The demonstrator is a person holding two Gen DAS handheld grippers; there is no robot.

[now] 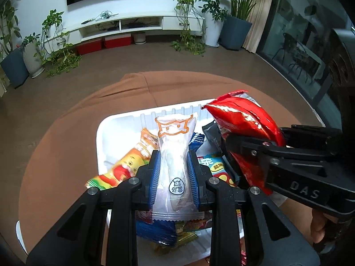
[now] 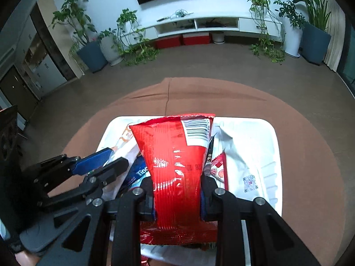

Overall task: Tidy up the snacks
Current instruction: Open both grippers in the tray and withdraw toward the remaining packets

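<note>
My left gripper point(image 1: 173, 166) is shut on a clear packet with an orange cat drawing point(image 1: 174, 150), held above a white tray point(image 1: 101, 141) full of snack packets. My right gripper point(image 2: 177, 190) is shut on a red foil snack bag point(image 2: 175, 166), held upright over the same tray point(image 2: 274, 155). In the left wrist view the right gripper point(image 1: 230, 153) and red bag point(image 1: 241, 119) show at the right. In the right wrist view the left gripper point(image 2: 111, 159) shows at the left. A yellow-green packet point(image 1: 124, 168) and a blue packet point(image 1: 155, 230) lie in the tray.
The tray sits on a round table with a brown cloth point(image 2: 310, 146). A white wrapper point(image 2: 241, 166) and a blue packet point(image 2: 138, 173) lie in the tray. Beyond the table are floor, potted plants point(image 2: 93, 51) and a white TV cabinet point(image 1: 133, 26).
</note>
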